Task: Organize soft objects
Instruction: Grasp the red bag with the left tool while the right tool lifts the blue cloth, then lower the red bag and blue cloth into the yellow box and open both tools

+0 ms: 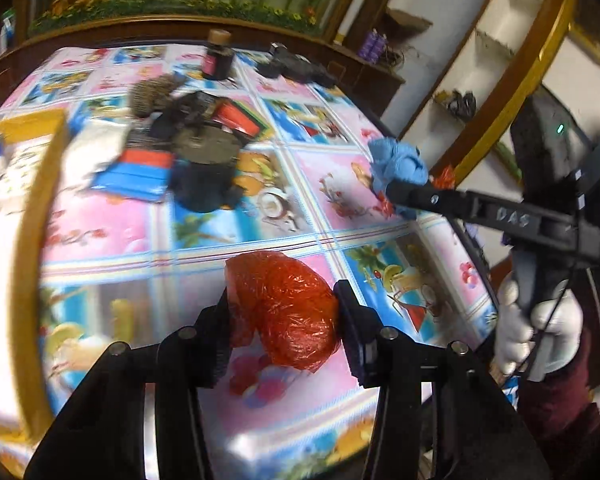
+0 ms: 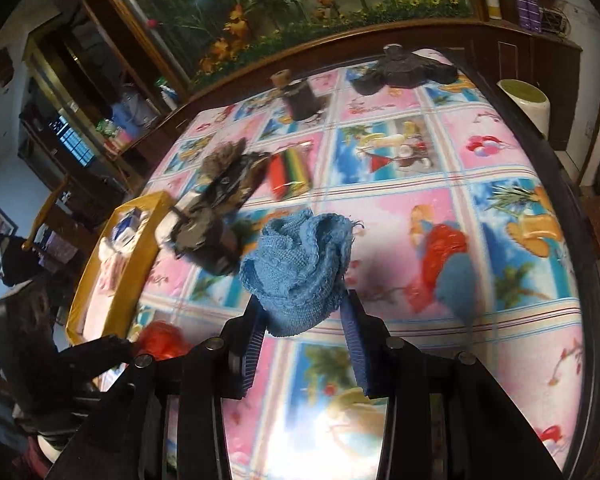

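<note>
My left gripper point(image 1: 284, 304) is shut on a crumpled red plastic bag point(image 1: 286, 308) and holds it above the table; it shows as a red blur in the right wrist view point(image 2: 162, 340). My right gripper point(image 2: 304, 312) is shut on a bunched blue knit cloth point(image 2: 300, 268), held above the table; it also shows in the left wrist view point(image 1: 398, 170) at the right gripper's tip point(image 1: 396, 194). A yellow-rimmed tray point(image 2: 116, 264) with white and pink soft items sits at the table's left; its rim also shows in the left wrist view point(image 1: 36, 216).
A heap of dark cloths and pouches point(image 2: 220, 208) lies mid-table beside a striped pouch point(image 2: 290, 174). A dark bottle point(image 2: 298, 96) and black objects point(image 2: 404, 68) stand at the far edge. The table point(image 2: 480, 320) has a patterned pink-blue cover. A white cylinder point(image 2: 526, 100) stands right.
</note>
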A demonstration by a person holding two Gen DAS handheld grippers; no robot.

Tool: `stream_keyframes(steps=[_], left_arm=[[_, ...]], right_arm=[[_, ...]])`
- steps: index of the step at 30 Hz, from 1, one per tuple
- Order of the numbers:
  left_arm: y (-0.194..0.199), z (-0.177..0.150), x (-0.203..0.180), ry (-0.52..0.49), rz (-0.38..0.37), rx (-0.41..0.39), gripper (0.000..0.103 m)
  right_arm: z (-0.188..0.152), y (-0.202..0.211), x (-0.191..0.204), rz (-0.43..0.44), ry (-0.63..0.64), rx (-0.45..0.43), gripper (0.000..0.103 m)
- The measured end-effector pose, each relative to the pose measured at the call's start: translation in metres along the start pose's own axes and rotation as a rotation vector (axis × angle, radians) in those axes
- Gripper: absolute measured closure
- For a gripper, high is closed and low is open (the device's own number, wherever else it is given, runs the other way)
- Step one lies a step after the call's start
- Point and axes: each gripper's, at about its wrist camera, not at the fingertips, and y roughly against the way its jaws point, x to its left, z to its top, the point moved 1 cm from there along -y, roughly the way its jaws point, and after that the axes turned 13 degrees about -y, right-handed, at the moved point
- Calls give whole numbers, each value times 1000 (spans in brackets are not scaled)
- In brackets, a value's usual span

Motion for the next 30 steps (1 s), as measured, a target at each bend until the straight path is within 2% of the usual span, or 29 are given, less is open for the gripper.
stream_keyframes(steps=[2,6,11,15,19,23,26,28,30], left_arm=[[31,-7,18,27,37,-42,59],[80,-24,73,84,194,-81,58],[105,-44,154,204,364,-32,58],[106,-53,204,246,452,-2,58],[97,-54,245,291,470,19,58],[85,-52,265,309,455,36,53],[83,-54,275,344,410,26,50],[87,-57,275,369,379,11,42],[93,-60,276,390,354,-9,38]], right_arm=[[-4,-2,14,17,20,9,66],[-14,-5,56,62,89,39,66],[-24,-24,113,105,174,88,66],[-36,-49,164,135,240,139,66],[-45,-81,209,153,297,199,66],[-50,-117,247,141,350,253,66],[-52,-148,275,104,392,269,66],[-51,-167,287,85,397,284,65],[-51,-186,296,65,393,296,60]])
